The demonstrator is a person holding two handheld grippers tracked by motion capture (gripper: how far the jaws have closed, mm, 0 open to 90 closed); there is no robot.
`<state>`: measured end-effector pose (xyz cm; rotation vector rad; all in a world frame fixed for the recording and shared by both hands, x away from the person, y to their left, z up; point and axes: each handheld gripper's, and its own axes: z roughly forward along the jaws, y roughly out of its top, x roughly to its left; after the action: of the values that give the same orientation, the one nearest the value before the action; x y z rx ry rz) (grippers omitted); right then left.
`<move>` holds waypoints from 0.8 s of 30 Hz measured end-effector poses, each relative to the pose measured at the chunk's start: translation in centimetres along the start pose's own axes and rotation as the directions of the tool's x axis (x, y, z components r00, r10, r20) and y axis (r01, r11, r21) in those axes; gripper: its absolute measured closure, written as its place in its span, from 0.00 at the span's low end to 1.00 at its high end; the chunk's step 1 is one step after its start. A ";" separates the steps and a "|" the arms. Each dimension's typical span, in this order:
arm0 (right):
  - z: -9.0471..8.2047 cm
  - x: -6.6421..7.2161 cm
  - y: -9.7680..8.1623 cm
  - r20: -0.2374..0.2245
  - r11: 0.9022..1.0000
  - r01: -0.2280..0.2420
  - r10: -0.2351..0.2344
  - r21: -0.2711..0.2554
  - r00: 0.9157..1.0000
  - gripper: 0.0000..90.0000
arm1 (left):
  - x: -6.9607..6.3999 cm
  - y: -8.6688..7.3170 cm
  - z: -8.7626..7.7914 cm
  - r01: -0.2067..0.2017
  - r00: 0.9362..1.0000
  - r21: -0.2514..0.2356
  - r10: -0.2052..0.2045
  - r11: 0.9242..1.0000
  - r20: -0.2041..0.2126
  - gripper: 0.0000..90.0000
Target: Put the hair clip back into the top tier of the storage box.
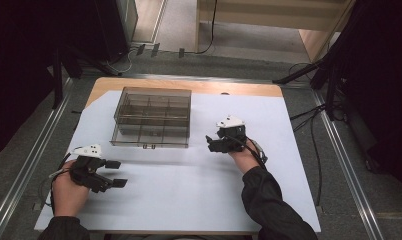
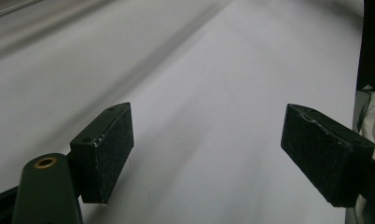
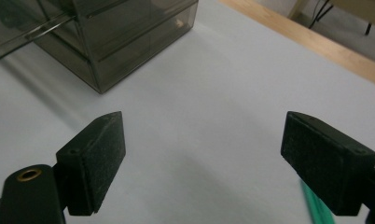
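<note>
The left gripper [image 1: 114,173] is hovering over the white sheet [image 1: 189,190] at the near left of the table, jaws released, nothing between them; in the left gripper view the black pads [image 2: 108,149] are framing bare sheet. The smoky clear compartment box [image 1: 152,117] is sitting ahead of those jaws, well apart.

The right gripper [image 1: 210,142] is resting just off the box's near right corner, jaws spread wide and pointing left toward it, so this hand is lying nearer. In the right gripper view the box [image 3: 106,42] is lying ahead and to the left of the jaws, one corner turned toward them. That view is also catching a thin green thing [image 3: 316,210] on the sheet under the right-hand pad [image 3: 323,163], its long axis running roughly along the jaws' reach; what it is I cannot tell. The high view is showing the box's grid of compartments.
</note>
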<state>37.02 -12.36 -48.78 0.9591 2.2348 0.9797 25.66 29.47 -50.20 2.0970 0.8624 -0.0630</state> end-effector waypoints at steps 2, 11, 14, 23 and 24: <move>0.0 -0.1 -0.1 0.003 0.999 0.026 -0.026 0.022 1.000 0.19 | 0.0 -0.1 0.0 0.001 1.000 0.003 -0.001 1.000 -0.003 0.20; 0.7 -0.1 -0.3 -0.071 0.991 -0.022 0.032 0.130 0.997 0.20 | -0.1 -0.1 0.1 -0.003 1.000 0.016 0.003 1.000 0.001 0.20; 0.7 -0.2 -0.1 -0.106 0.983 -0.077 0.095 0.164 0.990 0.16 | -0.2 -0.1 0.1 -0.004 1.000 0.014 0.004 1.000 0.002 0.20; 0.4 -0.1 0.4 -0.099 0.980 -0.142 0.156 0.138 0.983 0.15 | -0.2 -0.2 0.0 0.001 1.000 0.008 -0.001 1.000 0.000 0.20; 0.4 -0.3 0.5 -0.094 0.976 -0.165 0.180 0.143 0.979 0.15 | -0.2 -0.2 0.0 0.001 1.000 0.008 -0.001 1.000 0.001 0.20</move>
<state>37.64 -12.16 -48.62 1.2045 2.3615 0.9850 25.40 29.39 -50.28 2.1043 0.8642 -0.0678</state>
